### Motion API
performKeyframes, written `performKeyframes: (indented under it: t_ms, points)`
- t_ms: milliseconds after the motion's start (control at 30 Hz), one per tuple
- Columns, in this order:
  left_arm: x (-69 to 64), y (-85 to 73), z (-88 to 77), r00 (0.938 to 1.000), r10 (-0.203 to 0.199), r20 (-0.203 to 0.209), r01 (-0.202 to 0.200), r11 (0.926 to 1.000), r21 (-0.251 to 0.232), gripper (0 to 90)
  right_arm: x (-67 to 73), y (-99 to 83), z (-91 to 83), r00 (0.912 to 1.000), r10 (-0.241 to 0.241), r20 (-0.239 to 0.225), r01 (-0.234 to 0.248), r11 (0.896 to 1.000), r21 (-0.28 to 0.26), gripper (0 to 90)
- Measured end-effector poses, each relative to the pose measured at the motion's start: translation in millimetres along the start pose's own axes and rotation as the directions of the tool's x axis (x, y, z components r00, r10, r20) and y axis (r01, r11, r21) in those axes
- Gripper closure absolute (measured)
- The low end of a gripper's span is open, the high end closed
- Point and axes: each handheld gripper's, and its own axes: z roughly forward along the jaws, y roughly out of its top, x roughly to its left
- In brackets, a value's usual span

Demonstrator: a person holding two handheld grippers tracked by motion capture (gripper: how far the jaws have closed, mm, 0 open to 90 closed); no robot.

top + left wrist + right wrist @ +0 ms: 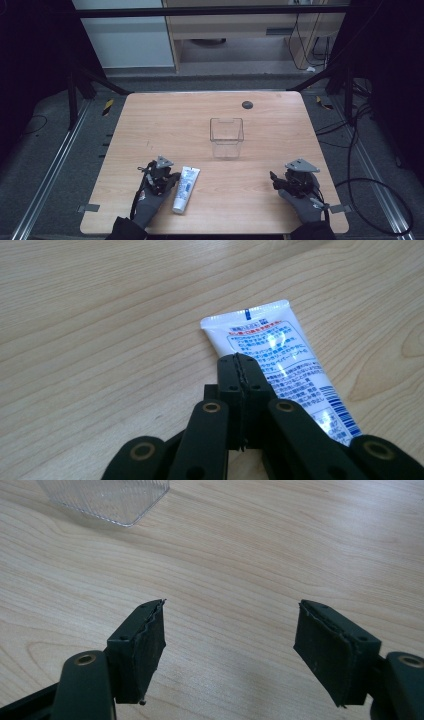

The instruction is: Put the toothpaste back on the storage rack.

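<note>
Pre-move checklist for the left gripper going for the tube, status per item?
1. Tube flat on the table, free of other things: ok.
2. Left gripper beside the tube: ok.
3. Left jaws open for a grasp: not ok, pads pressed together, nothing between them.
4. Right gripper open, holding nothing, well apart from the tube: ok.
5. Clear container upright and empty: ok.

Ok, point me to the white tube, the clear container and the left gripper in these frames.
white tube (185, 188): high view, on the middle of its printed body.
clear container (226, 137): high view, on its front wall.
left gripper (239, 371): left gripper view, on the seam between its closed tips.
</note>
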Motion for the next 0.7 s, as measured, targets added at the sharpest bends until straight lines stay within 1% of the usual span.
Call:
performKeyframes:
  t_ms: [33,133,167,267,300,333,500,533,633,667,700]
  points:
    - [-0.9,0.5,0.9,1.0000,0.007,-0.005,-0.007,1.0000,0.001,89.0,-0.2,0.0,0.0,1.0000,-0.001,0.000,0.001,1.000,0.001,27.9]
    - [-1.5,1.2,2.3,1.0000,0.004,-0.004,-0.004,1.0000,-0.002,89.0,-0.2,-0.2,0.4,1.0000,0.003,-0.001,-0.003,1.000,0.006,27.9]
    - [-1.6,1.8,3.0,1.0000,0.007,-0.004,-0.007,1.0000,0.006,89.0,-0.5,-0.4,1.0,1.0000,-0.002,0.001,0.002,1.000,0.008,27.9]
    - [-2.0,2.6,3.8,1.0000,0.009,-0.002,-0.009,0.9999,0.006,89.0,0.1,0.0,0.9,1.0000,0.004,-0.004,-0.004,1.000,0.006,28.1]
    - [-2.5,3.2,4.4,1.0000,0.008,0.001,-0.008,1.0000,0.005,88.9,-0.3,-0.1,1.3,1.0000,-0.005,-0.001,0.005,1.000,0.005,28.2]
    - [-2.9,3.8,4.7,1.0000,0.009,0.003,-0.009,0.9999,0.006,89.0,0.2,0.0,1.5,1.0000,-0.001,-0.003,0.001,1.000,0.008,28.2]
    - [-7.1,6.8,7.1,0.9997,0.024,0.007,-0.024,0.9997,0.008,88.9,0.4,0.2,1.3,1.0000,-0.007,-0.002,0.007,1.000,0.007,28.3]
    - [-7.6,7.1,7.2,0.9996,0.027,0.008,-0.027,0.9996,0.008,88.9,0.4,0.3,1.3,1.0000,-0.001,-0.005,0.001,1.000,0.006,28.3]
    - [-6.4,7.9,3.7,0.9994,0.036,0.004,-0.036,0.9993,0.005,88.8,-0.4,-0.2,1.4,1.0000,-0.007,-0.001,0.007,1.000,0.008,28.3]
    - [-5.5,8.8,1.3,0.9995,0.032,0.006,-0.032,0.9995,-0.003,88.5,-0.2,-0.1,0.8,1.0000,-0.001,-0.002,0.001,1.000,0.008,28.3]
    - [-4.0,10.0,-2.7,0.9994,0.034,-0.003,-0.034,0.9993,-0.012,87.2,-0.2,0.0,0.4,1.0000,0.002,-0.002,-0.002,1.000,0.006,28.3]
